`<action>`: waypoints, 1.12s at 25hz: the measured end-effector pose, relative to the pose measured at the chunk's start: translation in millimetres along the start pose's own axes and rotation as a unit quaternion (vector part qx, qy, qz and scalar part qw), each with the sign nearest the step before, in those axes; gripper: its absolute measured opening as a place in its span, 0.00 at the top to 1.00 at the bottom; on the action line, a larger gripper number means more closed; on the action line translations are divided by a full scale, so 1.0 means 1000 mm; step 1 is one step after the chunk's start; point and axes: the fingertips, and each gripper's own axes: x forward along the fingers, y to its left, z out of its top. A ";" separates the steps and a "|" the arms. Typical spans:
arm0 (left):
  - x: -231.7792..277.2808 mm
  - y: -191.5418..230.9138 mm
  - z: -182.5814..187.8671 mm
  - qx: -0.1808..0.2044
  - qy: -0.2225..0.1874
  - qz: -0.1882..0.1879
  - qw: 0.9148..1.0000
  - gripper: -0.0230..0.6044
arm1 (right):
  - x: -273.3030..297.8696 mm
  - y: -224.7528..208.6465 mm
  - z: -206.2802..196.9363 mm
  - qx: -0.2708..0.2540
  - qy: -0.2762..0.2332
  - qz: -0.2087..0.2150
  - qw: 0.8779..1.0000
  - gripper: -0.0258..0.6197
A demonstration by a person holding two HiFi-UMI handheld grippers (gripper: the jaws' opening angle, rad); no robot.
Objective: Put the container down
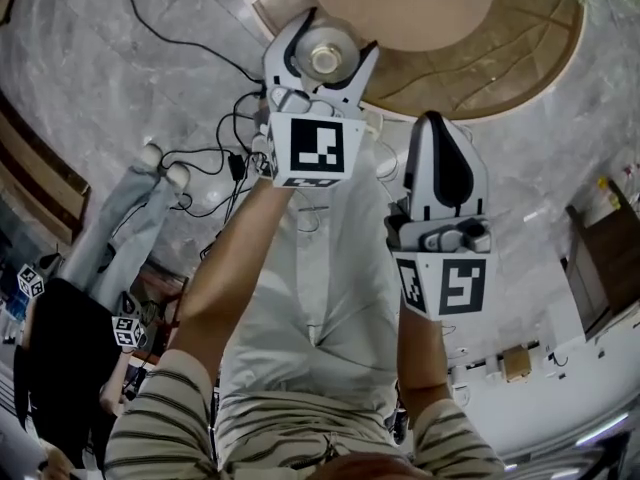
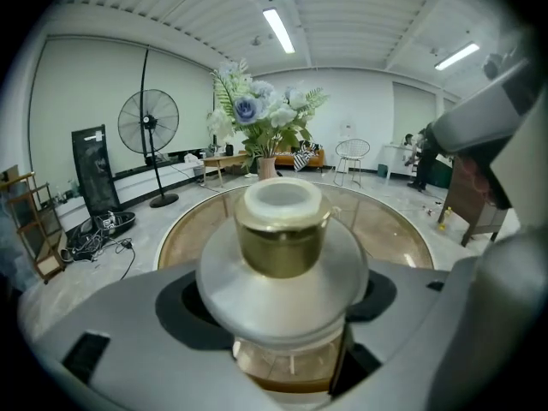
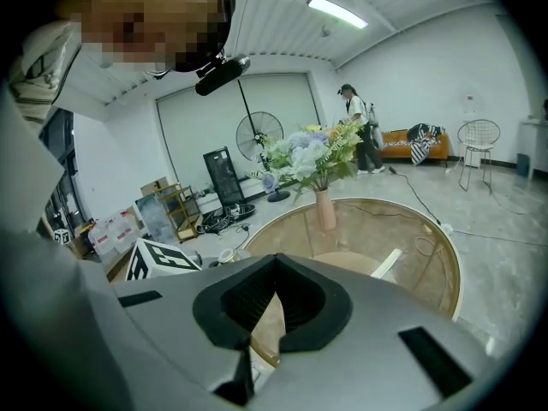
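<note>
The container (image 1: pixel 325 56) is a clear glass jar with a domed silver lid, a gold collar and a white cap. My left gripper (image 1: pixel 322 58) is shut on it, one finger on each side, and holds it upright above the near edge of the round glass table (image 1: pixel 500 78). In the left gripper view the container (image 2: pixel 281 251) fills the middle between the grey fingers (image 2: pixel 128 332). My right gripper (image 1: pixel 437 133) hangs to the right and a little nearer, its jaws together with nothing in them. The right gripper view shows its dark pads (image 3: pixel 257 302) meeting at the tip.
The table has a wood rim and a tan round base (image 1: pixel 400 3) under the glass. A vase of flowers (image 3: pixel 324 204) stands on it. Cables (image 1: pixel 205 163) trail over the marble floor at left. Another person (image 1: pixel 60 358) stands at the left. A fan (image 2: pixel 148 122) stands beyond.
</note>
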 end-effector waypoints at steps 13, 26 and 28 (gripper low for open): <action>0.037 0.003 -0.028 -0.003 0.031 0.009 0.999 0.44 | 0.009 -0.003 -0.013 -0.005 0.013 0.010 1.000 0.95; 0.045 -0.002 -0.032 0.006 0.037 0.019 0.999 0.44 | 0.002 -0.010 -0.011 -0.003 0.010 0.015 1.000 0.95; 0.046 -0.004 -0.030 -0.002 0.032 0.012 0.999 0.40 | -0.002 -0.011 -0.006 -0.005 0.006 0.013 1.000 0.95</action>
